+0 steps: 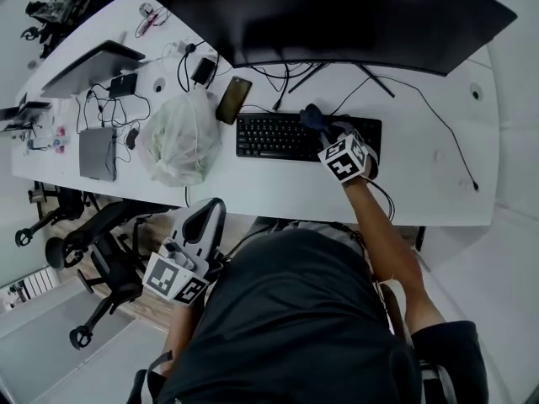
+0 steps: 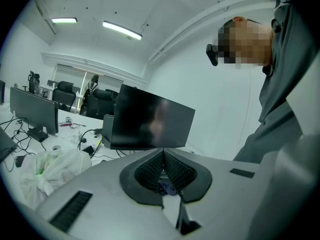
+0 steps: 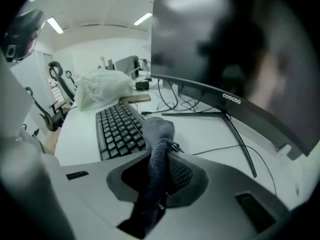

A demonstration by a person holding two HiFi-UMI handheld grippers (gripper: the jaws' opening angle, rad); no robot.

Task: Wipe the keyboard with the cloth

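A black keyboard [image 1: 278, 137] lies on the white desk [image 1: 421, 175] in front of the monitor. My right gripper [image 1: 313, 121] is shut on a dark grey-blue cloth [image 3: 156, 134], whose bunched end rests on the keyboard's [image 3: 117, 126] right part. In the right gripper view the cloth runs back between the jaws and hangs below them. My left gripper [image 1: 212, 211] is held low beside the person's body, off the desk's near edge, its jaws closed together with nothing between them [image 2: 163, 156].
A large dark monitor [image 1: 337, 15] on a thin-legged stand overhangs the desk behind the keyboard. A white plastic bag [image 1: 178, 137] sits left of the keyboard, a phone [image 1: 233, 99] behind it. Cables, a laptop [image 1: 88, 67] and small devices crowd the desk's left. Office chairs [image 1: 93, 251] stand below.
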